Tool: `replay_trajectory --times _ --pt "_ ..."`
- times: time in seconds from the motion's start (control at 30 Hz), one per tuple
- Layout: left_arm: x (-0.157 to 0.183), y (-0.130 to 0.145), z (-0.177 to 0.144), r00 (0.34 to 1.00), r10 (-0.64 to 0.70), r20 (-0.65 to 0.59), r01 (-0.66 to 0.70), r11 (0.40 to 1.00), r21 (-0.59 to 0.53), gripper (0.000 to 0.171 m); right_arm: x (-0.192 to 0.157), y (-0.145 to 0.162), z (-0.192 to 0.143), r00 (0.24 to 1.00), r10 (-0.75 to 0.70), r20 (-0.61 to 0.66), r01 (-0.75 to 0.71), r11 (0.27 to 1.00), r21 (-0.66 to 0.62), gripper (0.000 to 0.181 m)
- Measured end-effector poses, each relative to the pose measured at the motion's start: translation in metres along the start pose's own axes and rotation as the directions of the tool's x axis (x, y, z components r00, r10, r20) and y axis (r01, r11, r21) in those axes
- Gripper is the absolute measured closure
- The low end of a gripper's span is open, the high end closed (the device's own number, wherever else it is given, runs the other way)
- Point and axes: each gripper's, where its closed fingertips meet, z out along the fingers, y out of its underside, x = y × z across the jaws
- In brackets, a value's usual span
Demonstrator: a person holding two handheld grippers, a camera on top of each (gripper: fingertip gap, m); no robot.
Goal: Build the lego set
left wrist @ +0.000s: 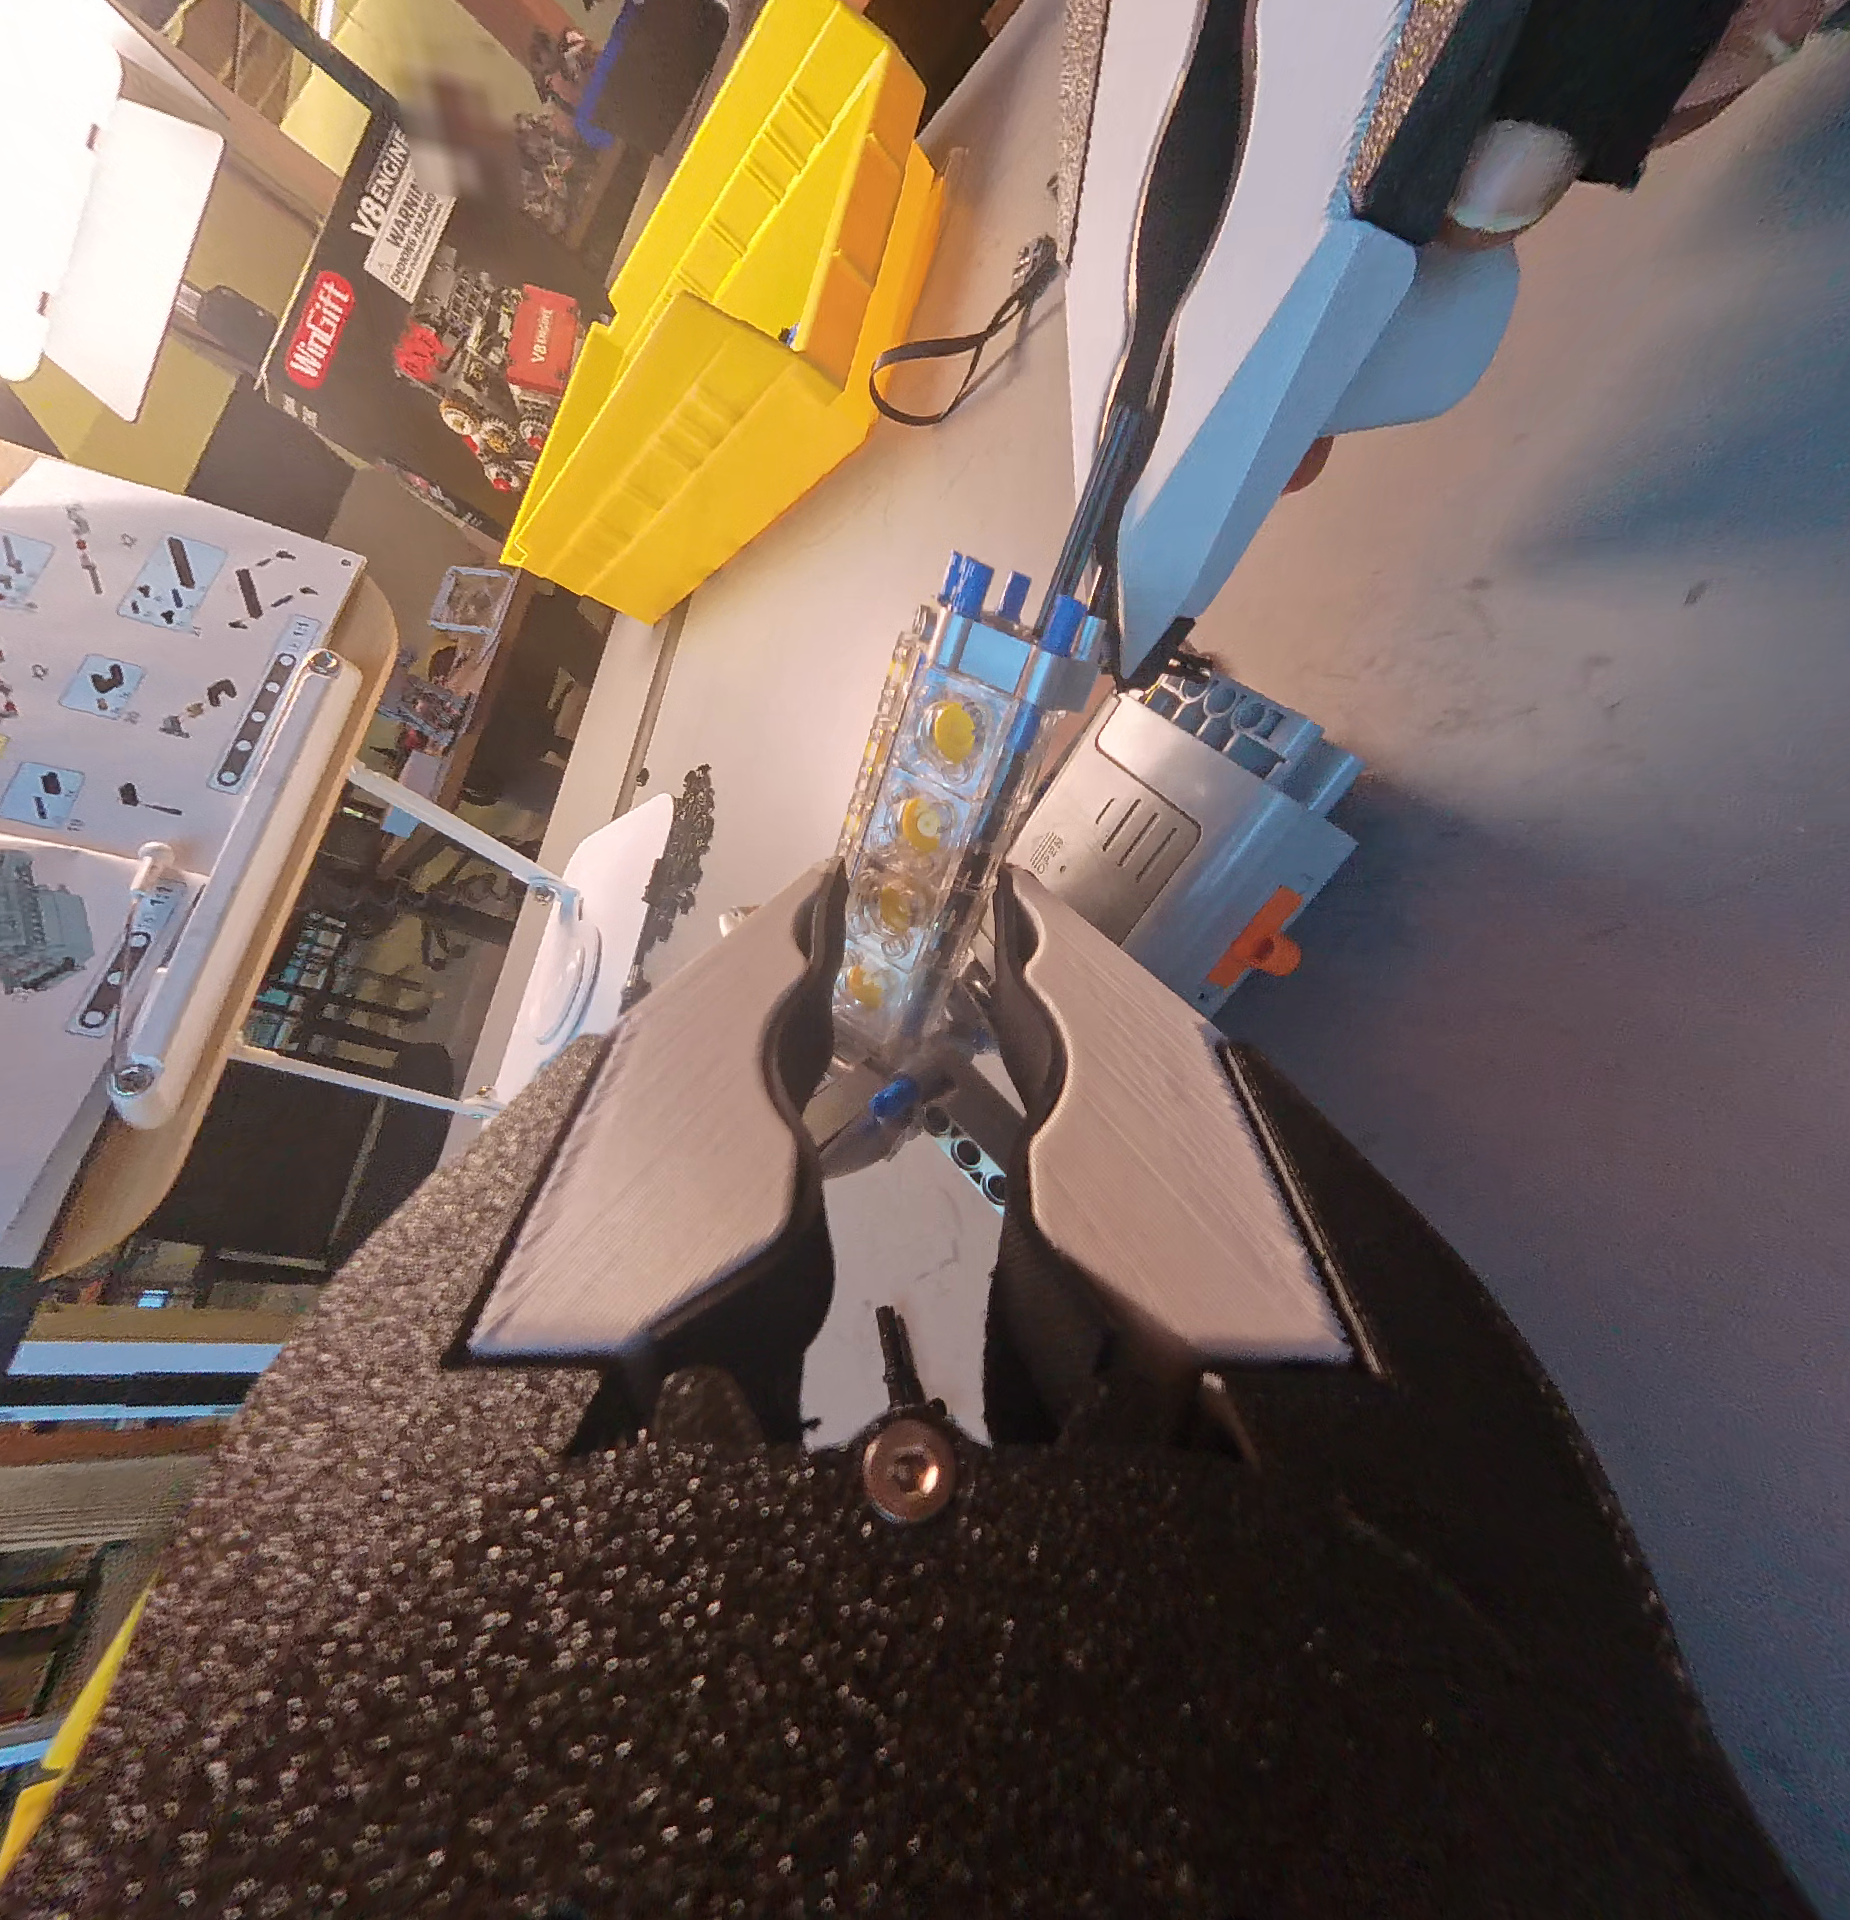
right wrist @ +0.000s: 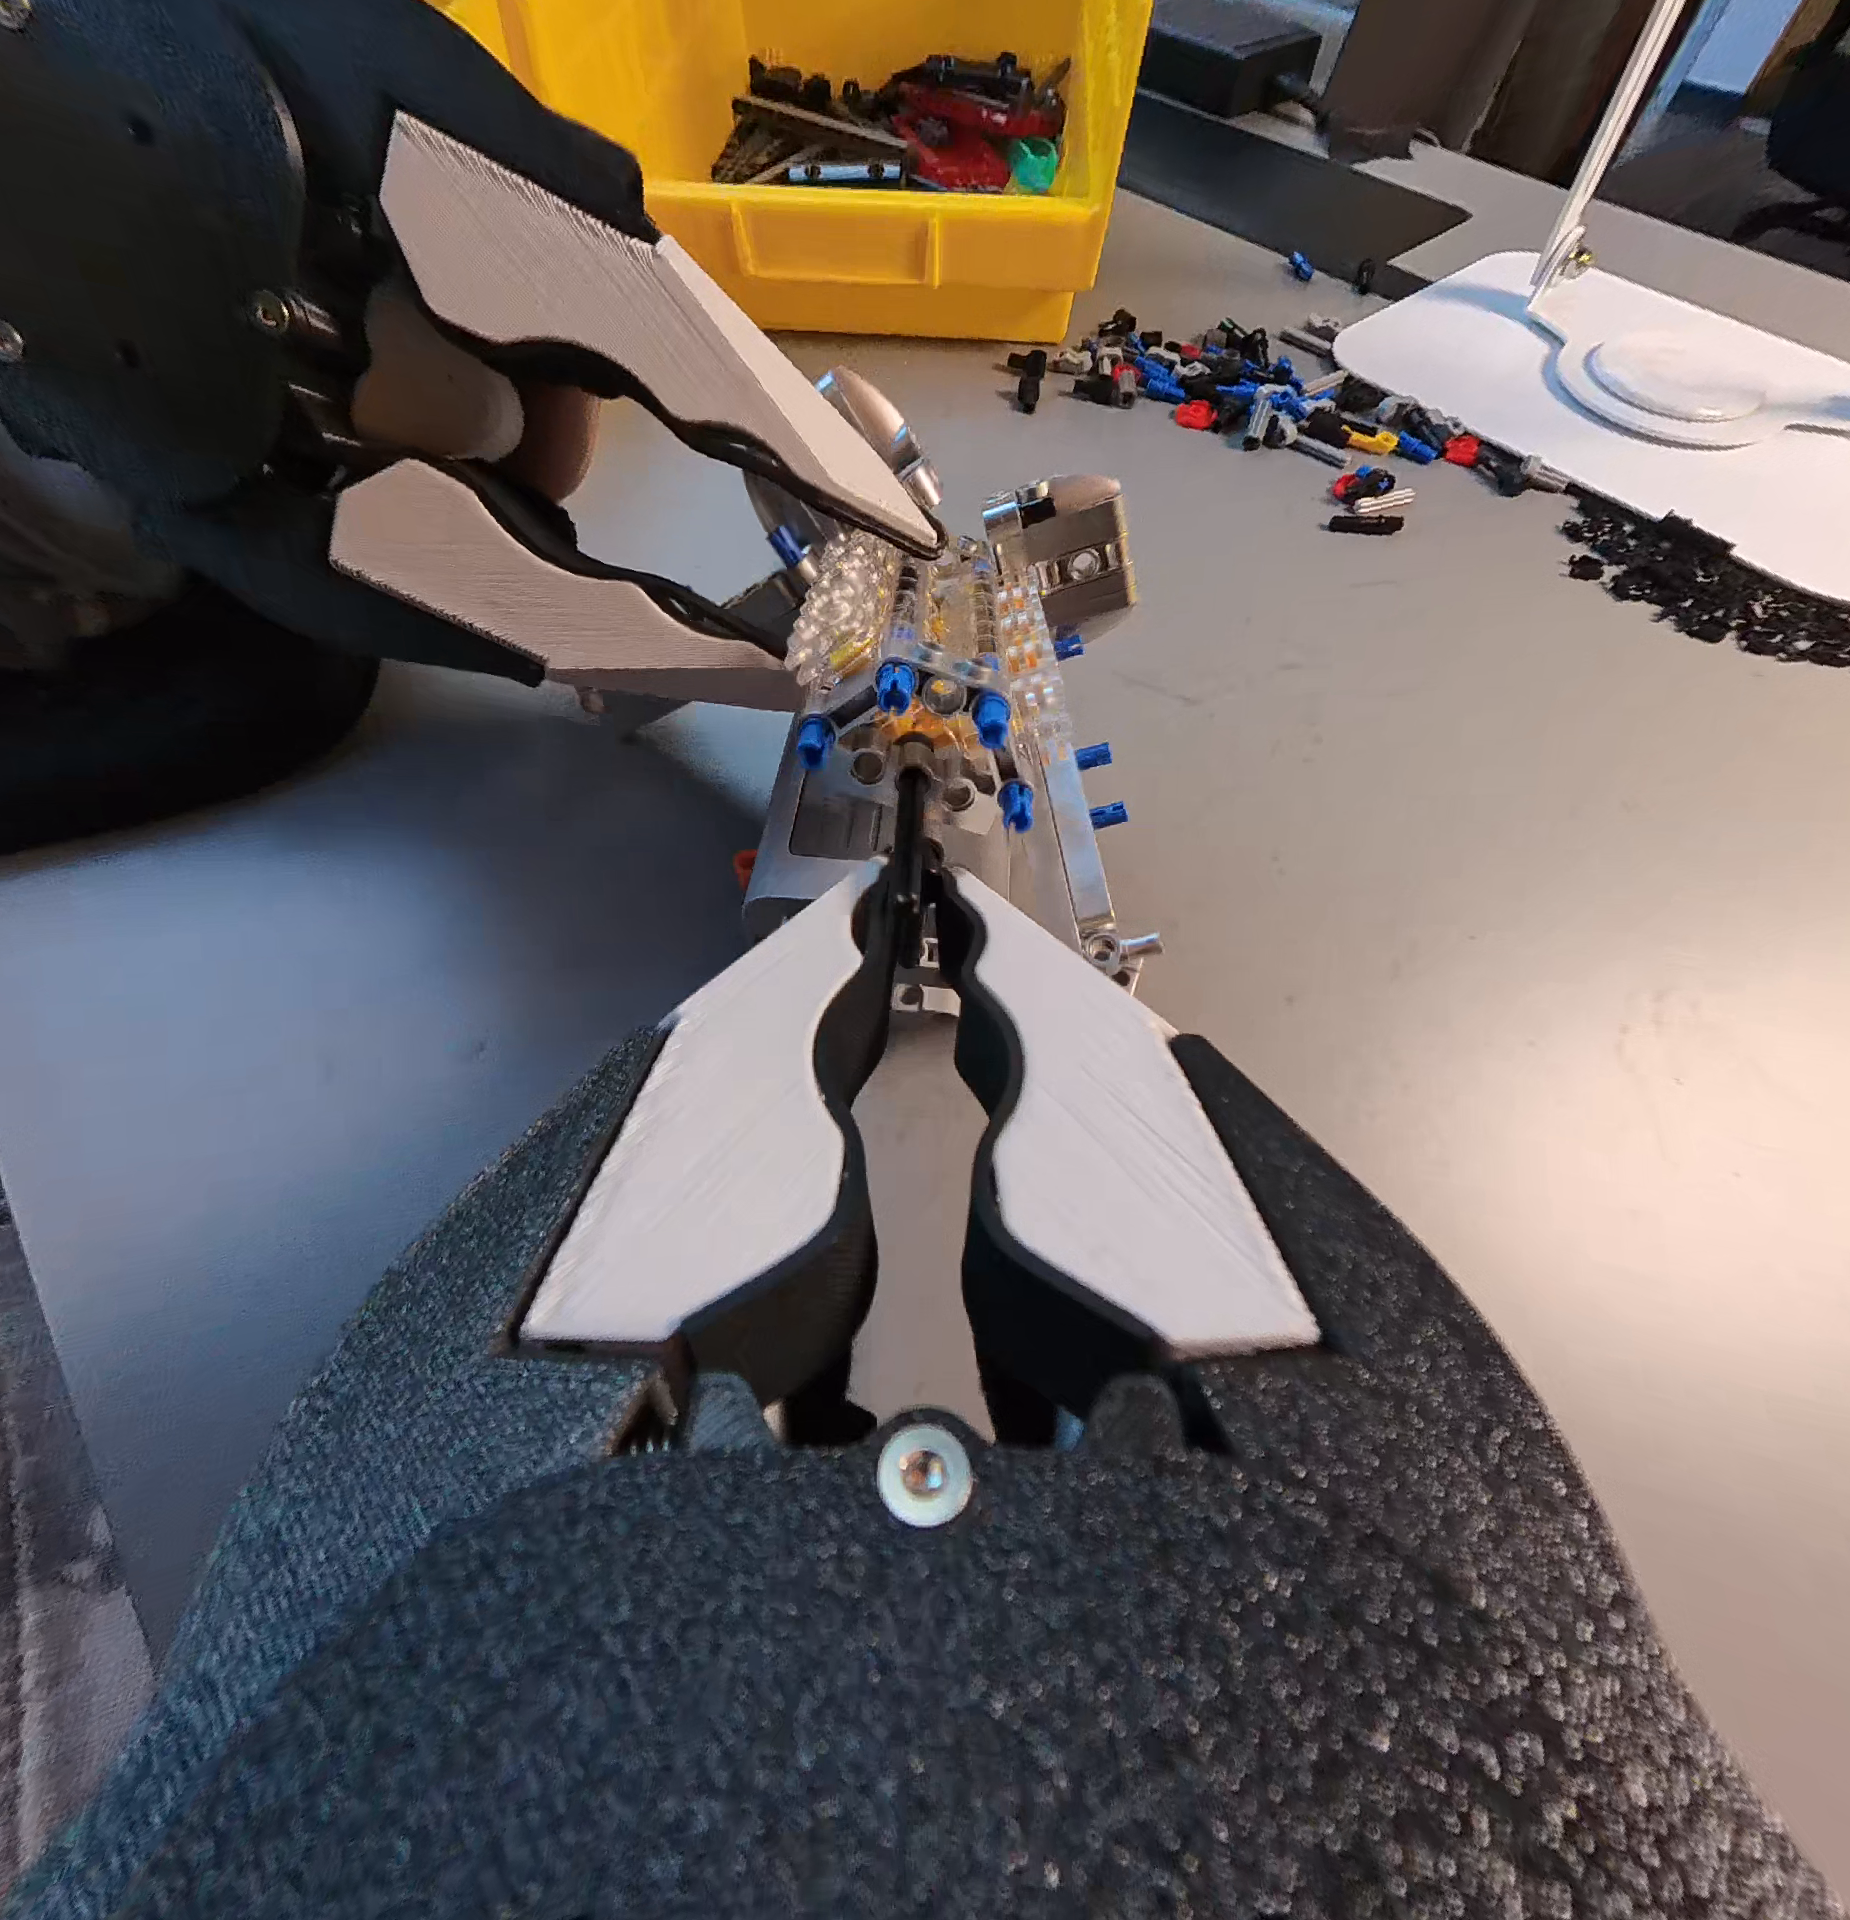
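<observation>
1. The main thing here is a clear brick-built engine block (right wrist: 942, 665) with yellow pistons inside and blue pins (right wrist: 815, 740) sticking out of its end. It sits on the grey bench (right wrist: 1420, 935) roughly mid-surface, in front of the yellow bins.
2. The right hand-held gripper (right wrist: 905, 883) is nearly closed, its two tips pinching a thin black axle (right wrist: 908, 821) that runs into the middle of the engine block's end face.
3. The left hand-held gripper (left wrist: 905, 904) has its jaws part-way open with the clear block between them. From the right wrist view, one finger lies on top of the block and the other along its side, so it looks clamped on, though I can't tell how firm the contact is.
4. A grey battery box (left wrist: 1181, 831) with an orange switch sits right against the model, on the bench.
5. Loose small parts (right wrist: 1264, 395), blue, black, red and grey, are scattered further back toward the far right of the bench, next to a white stand base (right wrist: 1627, 395).
6. A yellow bin (right wrist: 900, 239) at the far edge holds more black and red pieces.
7. In the left wrist view there's also an instruction sheet (left wrist: 121, 644) on a white clip stand, a dark product box (left wrist: 412, 312) behind it, and a black cord loop (left wrist: 942, 374) lying on the bench by the bins.
</observation>
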Motion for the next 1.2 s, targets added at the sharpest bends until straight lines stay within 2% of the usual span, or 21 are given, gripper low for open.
replay_trajectory --times 0.3,0.63,1.03,1.2 --pt "-0.001 0.001 -0.001 1.0 -0.001 0.005 0.001 1.0 -0.001 0.146 0.0 -0.001 0.006 1.0 0.018 0.023 -0.018 1.0 -0.008 0.177" --pt "0.002 -0.004 -0.001 1.0 0.013 -0.001 -0.013 1.0 0.011 0.146 -0.002 0.011 0.006 0.995 -0.093 -0.017 0.092 0.994 -0.064 0.176" --pt "0.005 -0.008 0.001 1.0 0.015 -0.004 -0.015 1.0 0.009 0.146 -0.005 0.014 -0.005 0.998 -0.053 -0.018 0.052 0.997 -0.06 0.176" --pt "0.008 -0.01 0.002 0.999 0.043 0.002 -0.043 0.999 0.004 0.146 -0.005 0.013 -0.008 0.999 0.048 -0.008 -0.049 0.998 -0.041 0.176"
